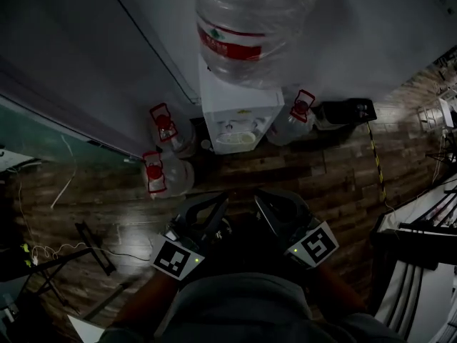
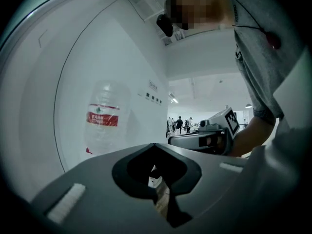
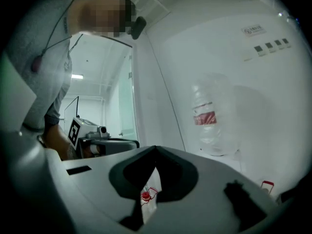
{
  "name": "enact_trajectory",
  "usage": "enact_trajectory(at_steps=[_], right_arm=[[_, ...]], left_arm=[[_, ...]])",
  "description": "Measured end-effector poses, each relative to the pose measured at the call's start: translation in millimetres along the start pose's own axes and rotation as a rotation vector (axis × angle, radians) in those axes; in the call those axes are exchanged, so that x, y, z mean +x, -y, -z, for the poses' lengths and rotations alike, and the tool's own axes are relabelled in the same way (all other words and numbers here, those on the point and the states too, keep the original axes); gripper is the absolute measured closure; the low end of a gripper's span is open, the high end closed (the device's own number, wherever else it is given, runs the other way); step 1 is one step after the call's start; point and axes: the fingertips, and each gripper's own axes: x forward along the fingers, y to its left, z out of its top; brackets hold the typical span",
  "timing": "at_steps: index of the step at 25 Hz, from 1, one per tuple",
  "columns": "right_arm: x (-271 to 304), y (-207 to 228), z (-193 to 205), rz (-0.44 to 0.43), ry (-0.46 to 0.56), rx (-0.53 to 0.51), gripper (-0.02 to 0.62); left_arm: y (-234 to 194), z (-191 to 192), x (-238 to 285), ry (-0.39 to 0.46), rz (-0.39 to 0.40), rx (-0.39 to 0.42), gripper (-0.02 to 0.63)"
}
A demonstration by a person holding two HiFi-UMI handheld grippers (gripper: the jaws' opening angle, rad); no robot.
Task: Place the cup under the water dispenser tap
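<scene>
- Water dispenser (image 1: 239, 113) stands against a pale wall on a wooden floor (image 1: 300, 170), with a large clear bottle (image 1: 246, 27) bearing a red label upended on top.
- A pale round shape in the dispenser's front recess, below the taps, looks like the cup (image 1: 239, 138). It is too dim and small to be sure.
- Left tool (image 1: 226, 194) is in front of the dispenser and well apart from it. Its jaws are closed together with nothing between them.
- Right tool (image 1: 258, 194) is just beside the left one, equally far from the dispenser. Its jaws are also closed and empty.
- Two spare bottles with red handles (image 1: 168, 131) sit on the floor left of the dispenser, and one (image 1: 296, 116) sits to its right.
- A black box (image 1: 346, 111) is further right of the dispenser.
</scene>
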Motion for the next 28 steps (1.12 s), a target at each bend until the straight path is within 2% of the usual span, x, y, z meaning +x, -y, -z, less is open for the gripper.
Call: enact_trajectory(at_steps=[5,11,23,28], right_arm=[[-19.8,-33.8,-27.9,-0.019,-0.024,-0.01,0.58],[-29.9,-41.6,-58.2,-0.061,-0.015,-0.047,0.58],[-44.2,-28.0,-93.2,-0.123,0.012,-0.145,0.58],[-50.4,-23.9,-94.4,-0.128,0.013,-0.144,0.58]], left_arm=[[27.7,-38.2,-17.6,0.027,0.041,0.004,0.598],[45.2,-69.2,-18.7,0.067,0.044,0.007,0.6],[55.5,-91.7,-3.4,0.096,-0.013,0.028,0.598],[59.5,-94.8,3.7,0.089,-0.02,0.032,0.6]])
